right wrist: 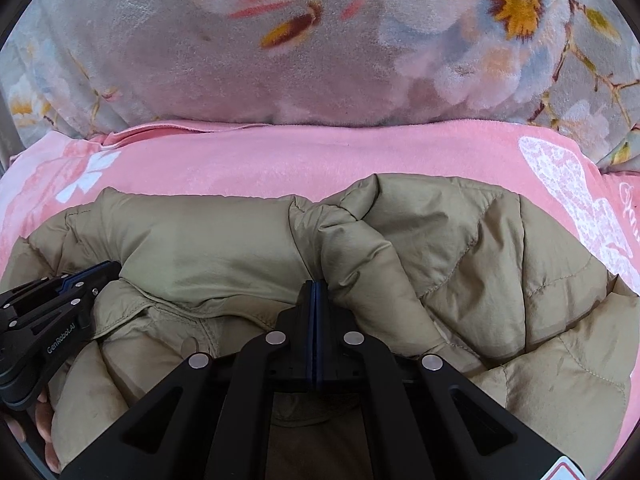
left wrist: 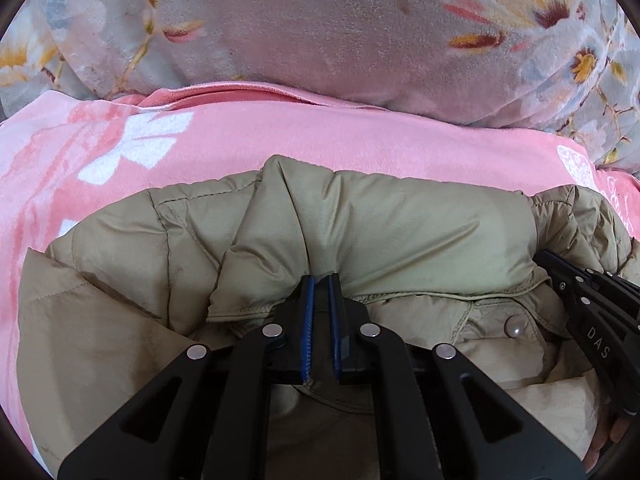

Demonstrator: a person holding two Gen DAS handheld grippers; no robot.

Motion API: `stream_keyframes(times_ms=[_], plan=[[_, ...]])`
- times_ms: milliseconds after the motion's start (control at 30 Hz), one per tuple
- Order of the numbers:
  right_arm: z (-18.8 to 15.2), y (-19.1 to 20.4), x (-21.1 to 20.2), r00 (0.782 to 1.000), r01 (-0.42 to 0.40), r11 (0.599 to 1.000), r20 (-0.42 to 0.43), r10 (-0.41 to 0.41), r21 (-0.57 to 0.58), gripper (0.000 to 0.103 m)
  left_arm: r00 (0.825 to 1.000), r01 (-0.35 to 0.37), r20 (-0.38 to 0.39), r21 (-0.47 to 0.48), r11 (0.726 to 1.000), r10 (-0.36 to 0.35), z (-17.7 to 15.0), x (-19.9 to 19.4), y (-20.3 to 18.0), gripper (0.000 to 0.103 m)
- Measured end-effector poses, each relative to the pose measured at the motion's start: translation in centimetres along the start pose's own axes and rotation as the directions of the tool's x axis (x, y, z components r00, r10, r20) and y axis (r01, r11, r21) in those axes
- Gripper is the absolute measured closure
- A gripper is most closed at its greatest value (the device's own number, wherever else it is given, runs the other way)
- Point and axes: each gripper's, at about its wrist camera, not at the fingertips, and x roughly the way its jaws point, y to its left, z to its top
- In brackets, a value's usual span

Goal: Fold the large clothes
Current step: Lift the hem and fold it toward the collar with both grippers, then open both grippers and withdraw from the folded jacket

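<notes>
A khaki padded jacket (left wrist: 384, 224) lies bunched on a pink bed cover (left wrist: 320, 136), its folded edge facing away from me. My left gripper (left wrist: 320, 280) is shut on a fold of the jacket near its hem. My right gripper (right wrist: 315, 286) is shut on another fold of the same jacket (right wrist: 208, 248). The right gripper also shows at the right edge of the left wrist view (left wrist: 548, 260). The left gripper shows at the left edge of the right wrist view (right wrist: 110, 268). A metal snap button (left wrist: 513, 326) sits on the jacket's front flap.
A grey floral blanket (left wrist: 320, 24) is heaped beyond the pink cover and rises behind the jacket; it also fills the top of the right wrist view (right wrist: 320, 40). The pink bed cover (right wrist: 320, 156) has white butterfly prints.
</notes>
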Motion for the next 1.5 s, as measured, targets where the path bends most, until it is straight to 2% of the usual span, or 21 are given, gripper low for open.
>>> stream_keyframes(times_ms=[400, 567, 667, 700, 733, 767, 833, 900, 933, 1000, 1067, 1167, 1233, 1333, 1400, 1500], plan=[[0.0, -0.4, 0.1, 1.000, -0.025, 0.999, 0.001, 0.025, 0.027, 0.103, 1.000, -0.020, 0.004, 0.020, 1.000, 0.020, 0.0, 0.3, -0.2, 0.096], [0.0, -1.6, 0.0, 0.995, -0.104, 0.990, 0.011, 0.103, 0.092, 0.103, 1.000, -0.025, 0.005, 0.025, 0.999, 0.025, 0.1, 0.5, -0.3, 0.097], [-0.8, -3.0, -2.4, 0.984, -0.168, 0.969, -0.020, 0.175, 0.178, 0.103, 1.000, -0.011, -0.008, -0.002, 1.000, 0.011, -0.3, -1.3, 0.6, 0.096], [-1.3, -3.6, -4.7, 0.978, -0.200, 0.957, -0.019, 0.209, 0.212, 0.089, 1.000, -0.008, -0.021, -0.011, 1.000, 0.008, -0.6, -2.4, 0.9, 0.095], [-2.1, -4.1, -6.9, 0.973, -0.225, 0.950, 0.000, 0.230, 0.217, 0.086, 0.999, 0.037, -0.019, -0.032, 0.999, -0.038, -1.3, -4.7, 1.5, 0.085], [-3.1, -4.7, -9.5, 0.971, -0.237, 0.950, 0.017, 0.238, 0.202, 0.080, 0.996, 0.084, -0.010, -0.038, 0.996, -0.084, -2.2, -7.1, 2.2, 0.078], [-7.0, -6.3, -15.8, 0.969, -0.246, 0.958, 0.054, 0.241, 0.150, 0.067, 0.989, 0.147, 0.011, -0.040, 0.988, -0.147, -5.1, -12.6, 4.0, 0.047], [-12.8, -8.5, -21.8, 0.980, -0.195, 0.974, 0.066, 0.189, 0.114, 0.051, 0.987, 0.160, 0.018, -0.049, 0.986, -0.159, -8.9, -17.2, 6.2, 0.036], [-15.3, -9.4, -23.8, 0.983, -0.178, 0.978, 0.057, 0.173, 0.110, 0.049, 0.988, 0.153, 0.008, -0.061, 0.986, -0.152, -11.7, -19.8, 7.9, 0.031], [-22.2, -11.7, -28.4, 0.992, -0.122, 0.981, 0.005, 0.123, 0.151, 0.046, 0.991, 0.122, -0.036, -0.097, 0.988, -0.126, -16.7, -23.3, 10.9, 0.029], [-27.8, -13.6, -31.4, 0.993, -0.104, 0.966, -0.033, 0.115, 0.236, 0.042, 0.989, 0.097, -0.097, -0.150, 0.984, -0.112, -20.9, -25.3, 13.5, 0.029], [-34.7, -15.5, -34.1, 0.988, -0.093, 0.919, -0.075, 0.132, 0.383, 0.041, 0.973, 0.105, -0.168, -0.283, 0.953, -0.157, -26.7, -26.9, 16.3, 0.029], [-37.6, -15.7, -34.7, 0.986, -0.109, 0.892, -0.067, 0.153, 0.438, 0.041, 0.961, 0.138, -0.183, -0.330, 0.934, -0.207, -29.5, -27.4, 16.5, 0.029], [-39.7, -15.4, -35.2, 0.983, -0.148, 0.842, -0.014, 0.181, 0.519, 0.041, 0.969, 0.154, -0.130, -0.350, 0.924, -0.211, -31.9, -28.7, 15.6, 0.029], [-40.0, -14.9, -34.9, 0.977, -0.189, 0.810, 0.022, 0.213, 0.555, 0.041, 0.961, 0.199, -0.104, -0.386, 0.901, -0.257, -32.4, -29.2, 15.3, 0.029], [-39.7, -13.9, -34.2, 0.971, -0.215, 0.796, 0.041, 0.234, 0.566, 0.041, 0.960, 0.211, -0.076, -0.441, 0.872, -0.270, -32.8, -29.3, 15.2, 0.032]])
